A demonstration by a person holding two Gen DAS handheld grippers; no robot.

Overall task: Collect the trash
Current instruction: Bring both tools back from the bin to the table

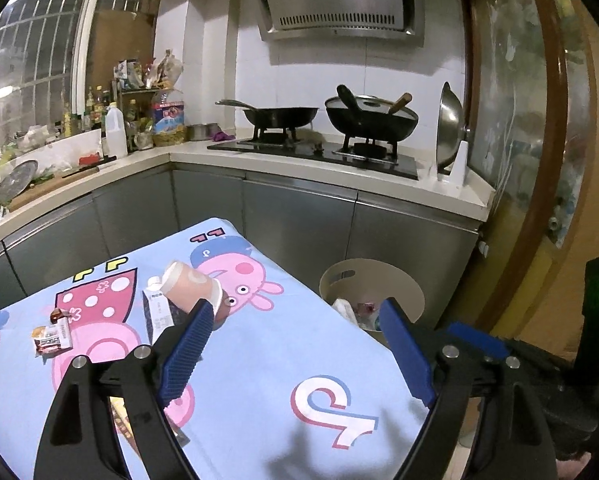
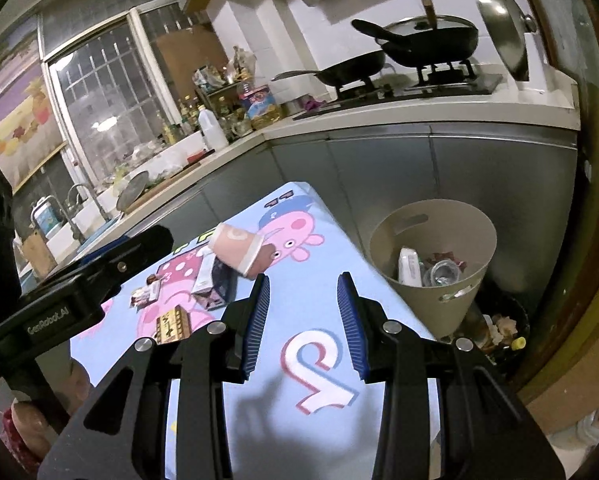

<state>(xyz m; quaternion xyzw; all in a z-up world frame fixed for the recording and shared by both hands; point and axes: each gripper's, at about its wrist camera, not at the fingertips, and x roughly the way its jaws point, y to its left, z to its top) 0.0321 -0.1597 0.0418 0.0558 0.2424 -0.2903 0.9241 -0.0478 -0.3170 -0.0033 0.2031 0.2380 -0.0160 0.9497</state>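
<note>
Reaching with my wide, empty left claw [image 1: 295,344] for the tipped paper cup [image 1: 191,286] on the counter [image 1: 259,360], I keep the narrower, empty right claw [image 2: 303,320] clear of the bin [image 2: 431,240]

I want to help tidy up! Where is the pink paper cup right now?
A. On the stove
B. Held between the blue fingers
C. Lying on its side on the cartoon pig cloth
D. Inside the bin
C: the pink paper cup lies tipped over on the cartoon pig cloth, outside the bin, with neither gripper holding it.
</note>
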